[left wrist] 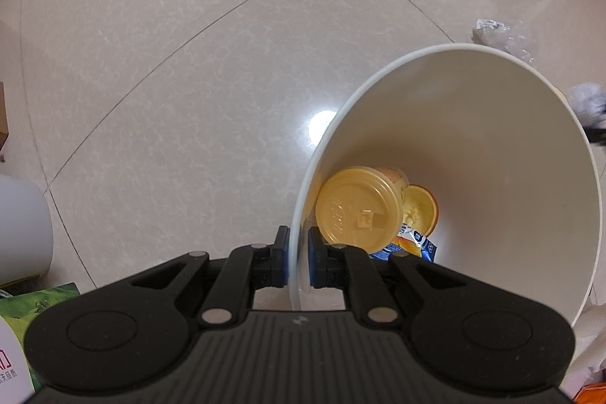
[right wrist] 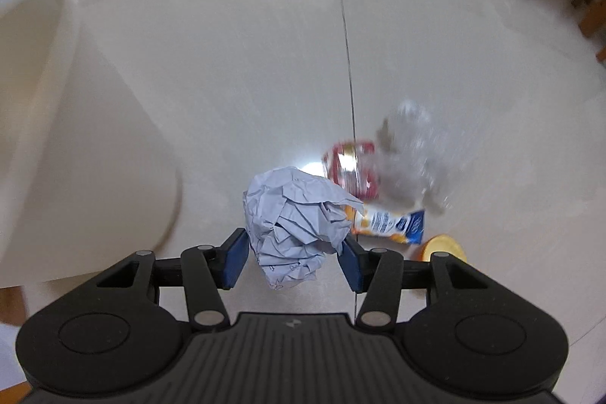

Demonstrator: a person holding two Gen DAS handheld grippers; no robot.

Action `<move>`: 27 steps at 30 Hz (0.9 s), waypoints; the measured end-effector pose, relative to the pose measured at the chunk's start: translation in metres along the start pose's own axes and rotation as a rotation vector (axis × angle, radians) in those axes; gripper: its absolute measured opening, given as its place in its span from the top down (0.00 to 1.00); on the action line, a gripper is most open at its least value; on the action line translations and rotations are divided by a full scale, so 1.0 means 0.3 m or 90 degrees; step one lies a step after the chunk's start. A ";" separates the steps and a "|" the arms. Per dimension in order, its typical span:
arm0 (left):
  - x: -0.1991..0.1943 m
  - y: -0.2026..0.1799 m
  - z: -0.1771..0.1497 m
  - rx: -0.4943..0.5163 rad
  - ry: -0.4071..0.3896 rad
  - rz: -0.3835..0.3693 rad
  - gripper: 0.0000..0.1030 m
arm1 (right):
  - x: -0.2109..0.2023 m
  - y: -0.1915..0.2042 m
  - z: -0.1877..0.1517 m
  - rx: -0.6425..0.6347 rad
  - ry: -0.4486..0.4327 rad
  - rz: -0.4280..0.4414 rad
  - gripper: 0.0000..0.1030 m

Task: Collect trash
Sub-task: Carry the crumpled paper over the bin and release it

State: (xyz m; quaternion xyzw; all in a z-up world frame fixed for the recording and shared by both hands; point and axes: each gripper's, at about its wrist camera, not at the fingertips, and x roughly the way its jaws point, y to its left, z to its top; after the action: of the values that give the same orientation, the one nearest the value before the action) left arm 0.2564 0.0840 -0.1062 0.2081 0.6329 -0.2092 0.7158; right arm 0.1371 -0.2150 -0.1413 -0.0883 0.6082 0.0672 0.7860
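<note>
1. The left gripper (left wrist: 296, 260) is clamped on the rim of the white bin (left wrist: 492, 124), one finger outside the wall and one inside.
2. Inside the bin lie a yellow lidded cup (left wrist: 358, 211), a second yellow lid (left wrist: 422, 211) just beside it, and a blue and orange wrapper (left wrist: 411, 245) under them.
3. The right gripper (right wrist: 293, 258) is closed on a crumpled ball of white paper (right wrist: 295, 218), its blue pads (right wrist: 233, 262) pressing both sides.
4. On the tiled floor (right wrist: 246, 63) beyond the paper lie a red packet (right wrist: 354, 167), a blurred clear plastic bag (right wrist: 413, 154), a blue and orange snack wrapper (right wrist: 390, 222) and a yellow lid (right wrist: 443, 247), close together.
5. In the right view the bin (right wrist: 34, 82) stands well to the left of that litter.
</note>
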 end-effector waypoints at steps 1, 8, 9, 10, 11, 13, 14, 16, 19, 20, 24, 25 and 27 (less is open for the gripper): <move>0.000 -0.002 -0.001 0.003 -0.001 0.001 0.93 | -0.055 0.010 0.007 -0.009 -0.010 0.005 0.45; 0.001 -0.002 -0.004 0.001 -0.002 0.004 0.93 | -0.339 0.136 0.074 -0.068 -0.075 0.070 0.45; 0.001 -0.004 -0.004 0.003 -0.002 0.004 0.93 | -0.362 0.161 0.083 -0.078 -0.083 0.082 0.45; 0.001 -0.004 -0.005 0.002 -0.002 0.005 0.93 | -0.381 0.190 0.089 -0.089 -0.088 0.094 0.45; 0.002 -0.004 -0.005 0.001 -0.003 0.005 0.93 | -0.400 0.224 0.097 -0.102 -0.094 0.107 0.45; 0.001 -0.003 -0.005 0.000 -0.003 0.003 0.93 | -0.414 0.283 0.103 -0.123 -0.102 0.129 0.45; 0.001 -0.002 -0.006 0.000 -0.003 0.003 0.93 | -0.411 0.318 0.109 -0.133 -0.099 0.138 0.45; 0.000 -0.001 -0.006 0.000 -0.003 0.002 0.93 | -0.400 0.366 0.111 -0.145 -0.096 0.155 0.44; 0.000 0.001 -0.006 0.002 -0.003 0.002 0.93 | -0.391 0.428 0.111 -0.160 -0.091 0.158 0.28; 0.000 0.003 -0.005 0.001 -0.003 0.001 0.93 | -0.387 0.434 0.111 -0.161 -0.089 0.161 0.22; -0.003 0.005 -0.005 0.001 -0.002 0.000 0.93 | -0.376 0.439 0.107 -0.170 -0.094 0.165 0.15; -0.002 0.005 -0.004 0.001 -0.002 0.001 0.93 | -0.373 0.431 0.106 -0.166 -0.093 0.164 0.15; -0.002 0.005 -0.004 0.001 -0.002 0.000 0.93 | -0.384 0.426 0.104 -0.155 -0.091 0.163 0.15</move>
State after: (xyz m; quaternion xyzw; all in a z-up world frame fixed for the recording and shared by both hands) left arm 0.2562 0.0861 -0.1056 0.2081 0.6316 -0.2098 0.7168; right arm 0.1103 -0.0834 -0.0294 -0.0999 0.5444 0.2458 0.7958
